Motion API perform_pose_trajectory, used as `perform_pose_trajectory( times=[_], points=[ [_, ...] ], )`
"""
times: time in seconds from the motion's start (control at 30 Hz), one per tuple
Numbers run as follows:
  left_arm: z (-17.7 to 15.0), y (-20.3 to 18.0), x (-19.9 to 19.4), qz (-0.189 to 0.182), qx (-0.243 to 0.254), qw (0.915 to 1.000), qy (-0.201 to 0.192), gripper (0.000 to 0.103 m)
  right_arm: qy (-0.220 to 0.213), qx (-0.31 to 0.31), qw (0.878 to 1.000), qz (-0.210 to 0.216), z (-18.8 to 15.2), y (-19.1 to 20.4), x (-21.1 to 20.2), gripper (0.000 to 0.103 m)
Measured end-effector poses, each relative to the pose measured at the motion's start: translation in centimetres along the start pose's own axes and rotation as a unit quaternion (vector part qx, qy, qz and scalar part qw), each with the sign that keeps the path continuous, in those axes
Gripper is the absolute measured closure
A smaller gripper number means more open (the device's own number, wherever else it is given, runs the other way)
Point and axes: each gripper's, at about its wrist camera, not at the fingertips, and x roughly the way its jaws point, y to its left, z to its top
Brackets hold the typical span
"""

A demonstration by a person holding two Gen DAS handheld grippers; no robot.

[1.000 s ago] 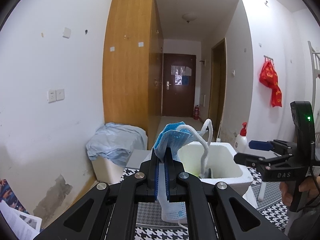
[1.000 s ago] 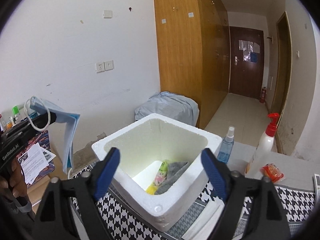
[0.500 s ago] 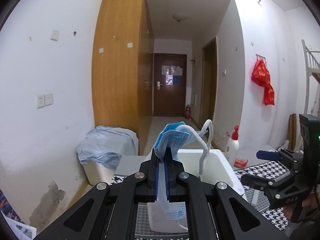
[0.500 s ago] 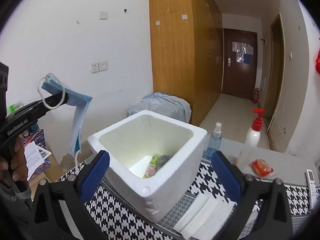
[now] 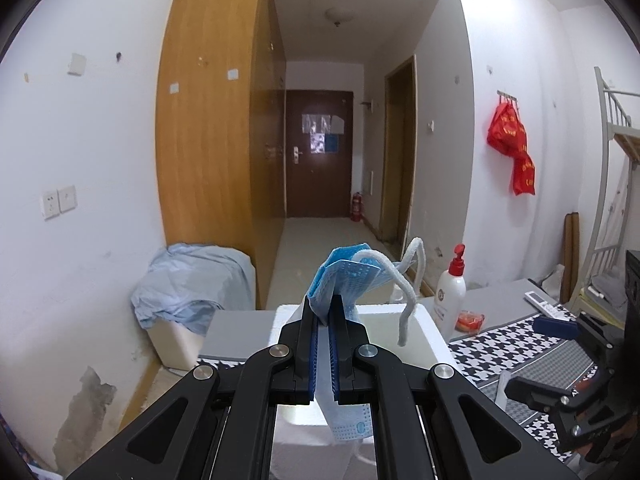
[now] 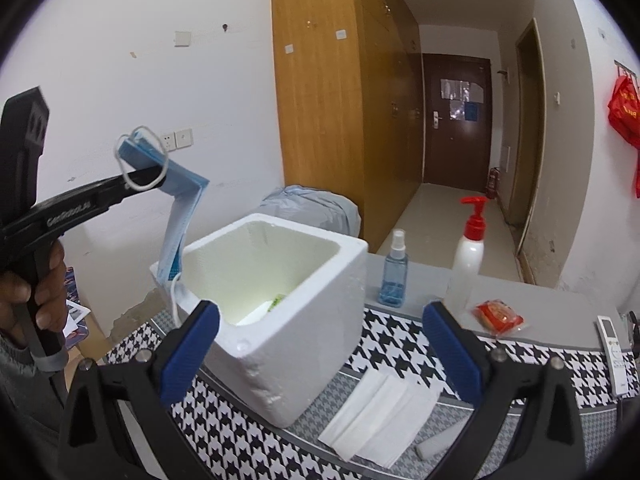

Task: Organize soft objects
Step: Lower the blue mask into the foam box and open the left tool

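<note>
- The white foam box (image 6: 280, 312) sits on the houndstooth surface (image 6: 400, 344), mouth open upward, with a green-printed item low inside; folded white tissues (image 6: 380, 412) lie on the surface just in front of it.
- The right hand-held gripper (image 6: 320, 344) has its jaws spread wide with nothing between them, hanging in front of the box.
- The left hand-held gripper (image 5: 324, 320) is clamped on the blue face mask (image 6: 176, 216), held up over the box's near-left rim.
- The mask folds over the pads: its long axis runs mostly downward, the lower end at the rim, one ear loop (image 6: 140, 164) circling above the jaws.
- To do this step well, I would carry the mask further over the opening so its hanging end and loops clear the rim, then lower before letting go.
</note>
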Motion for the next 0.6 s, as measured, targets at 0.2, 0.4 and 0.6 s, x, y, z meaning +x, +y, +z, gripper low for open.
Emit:
perform_pose_trajectory(
  times=[0.2, 0.4, 0.6],
  points=[
    [-0.1, -0.4, 2.1, -0.006, 0.001, 0.9997, 0.021, 0.098, 0.004, -0.001, 1.0, -0.015, -0.4, -0.7, -0.3, 0.0],
    [-0.3, -0.6, 4.1, -0.011, -0.001, 0.999, 0.043, 0.098, 0.012, 0.006, 0.999, -0.031, -0.9, -1.6, -0.2, 0.0],
    [-0.6, -0.5, 5.8, -0.016, -0.01, 0.9975, 0.068, 0.098, 0.017, 0.012, 0.999, -0.042, -1.4, -2.5, -0.3, 0.0]
  ],
)
